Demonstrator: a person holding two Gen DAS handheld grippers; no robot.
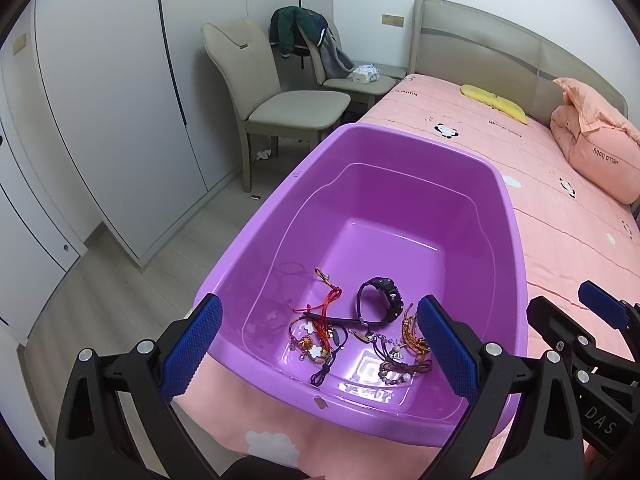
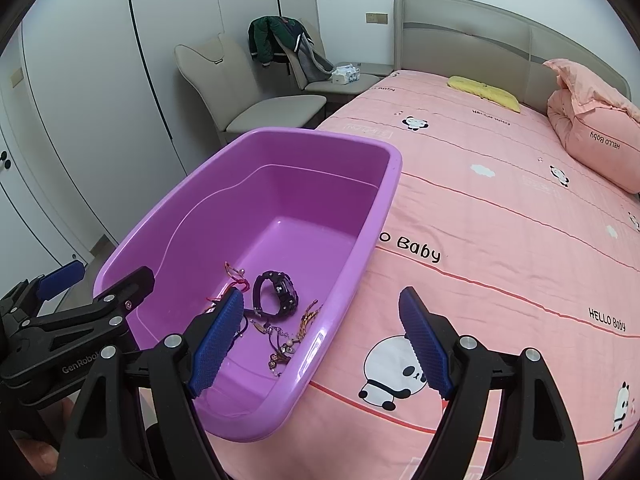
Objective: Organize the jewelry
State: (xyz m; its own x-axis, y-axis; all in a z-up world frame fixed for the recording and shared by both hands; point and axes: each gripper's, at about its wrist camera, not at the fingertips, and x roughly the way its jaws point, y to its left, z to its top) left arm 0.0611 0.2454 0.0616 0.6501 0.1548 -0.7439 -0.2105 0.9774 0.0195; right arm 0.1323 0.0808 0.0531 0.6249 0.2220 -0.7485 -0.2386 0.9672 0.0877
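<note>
So all the jewelry [image 1: 352, 332], black watch [image 1: 380, 300] and tangled bracelets, sits bunched in the purple tub's [image 1: 256, 216] near end on the bed [image 2: 500, 240], both claws [image 1: 318, 346] [image 2: 322, 344] gaping wide holding nothing, so I'd pinch one strand at the clump's edge.

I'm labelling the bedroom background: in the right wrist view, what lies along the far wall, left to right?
White wardrobe doors → empty beige chair → dark green jacket draped on a second chair → white tissue pack → beige padded headboard.
</note>
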